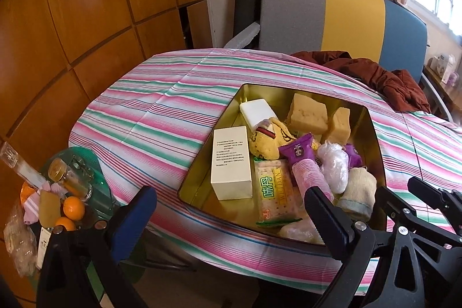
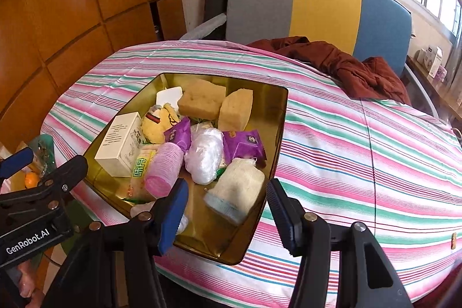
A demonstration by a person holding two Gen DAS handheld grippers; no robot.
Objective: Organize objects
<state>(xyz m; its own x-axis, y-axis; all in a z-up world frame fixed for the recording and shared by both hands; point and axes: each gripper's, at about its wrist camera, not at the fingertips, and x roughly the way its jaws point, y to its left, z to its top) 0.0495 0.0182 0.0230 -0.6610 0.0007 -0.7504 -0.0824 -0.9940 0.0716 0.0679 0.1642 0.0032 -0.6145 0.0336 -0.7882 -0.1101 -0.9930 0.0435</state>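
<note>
Both jaws stand wide apart, gripping nothing. Just ahead of the right gripper [image 2: 226,210], between its jaws, lies a cream cloth roll [image 2: 236,194] inside the gold tin [image 2: 275,134]. Past the left gripper [image 1: 231,210], a biscuit packet [image 1: 274,189] and white box [image 1: 231,160] fill the same tin on the striped surface [image 1: 144,111].

tin tray [image 2: 277,117]: glossy gold metal, mirror-smooth | desk cloth [image 2: 346,152]: matt striped woven fabric, creased | sponges [image 2: 202,100]: porous, rough, matt | white box [image 1: 231,160]: smooth matt card | purple packets [image 2: 244,145]: shiny plastic film | wall panels [image 1: 72,5]: semi-gloss wood | left tool [image 1: 231,210]: matt black plastic
</note>
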